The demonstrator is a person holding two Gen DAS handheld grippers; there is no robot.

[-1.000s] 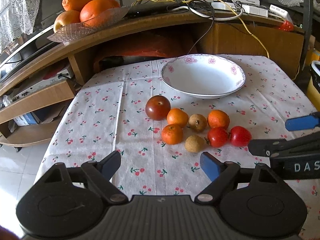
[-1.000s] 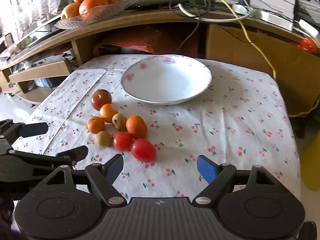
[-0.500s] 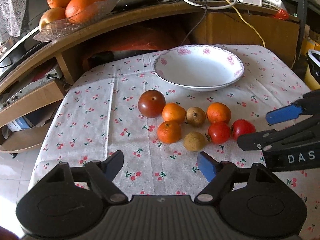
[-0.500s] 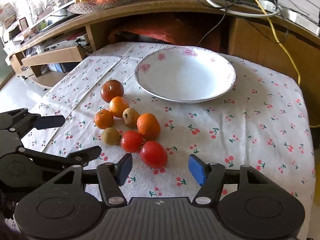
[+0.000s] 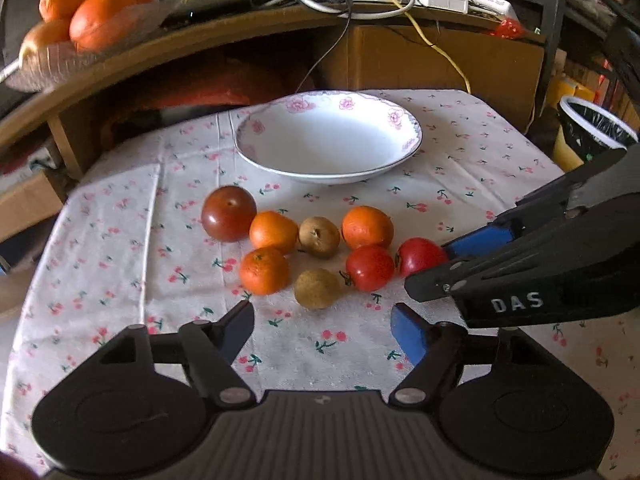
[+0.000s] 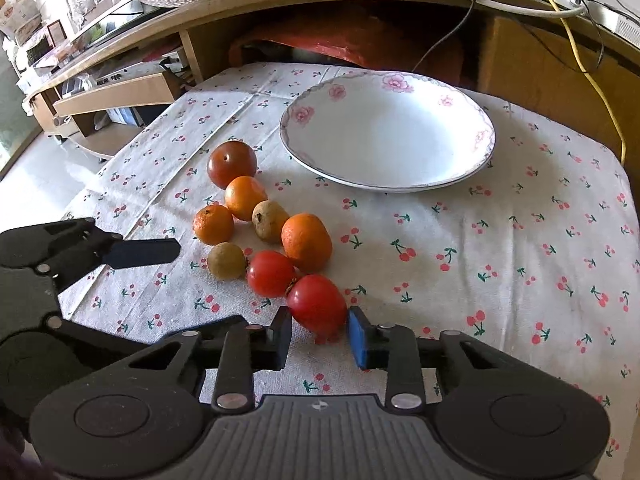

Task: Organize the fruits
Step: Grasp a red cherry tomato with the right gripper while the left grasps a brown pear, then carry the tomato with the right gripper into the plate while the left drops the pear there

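Right gripper point(image 6: 319, 334): my jaws stand partly closed, one finger on each side of the nearest red tomato point(image 6: 317, 303); pads close beside its skin, firm contact I cannot tell. The tomato sits on the cloth.
Left gripper point(image 5: 322, 330): my jaws wide apart, nothing between them, hovering over the cloth just short of the fruit cluster.
Fruit cluster: second red tomato point(image 6: 270, 273) touching the first; large orange point(image 6: 306, 242) behind them; two smaller oranges point(image 6: 245, 197) point(image 6: 213, 224); two brown round fruits point(image 6: 269, 221) point(image 6: 226, 260); dark red tomato point(image 6: 231, 163) farthest back, nearest the plate.
Plate point(image 6: 460, 172): white, pink flowers on the rim, nothing in it, beyond the cluster.
Tablecloth point(image 6: 500, 248): white, cherry print, covers the table.
Shelf behind: glass dish of oranges point(image 5: 86, 20), cables point(image 5: 360, 4).
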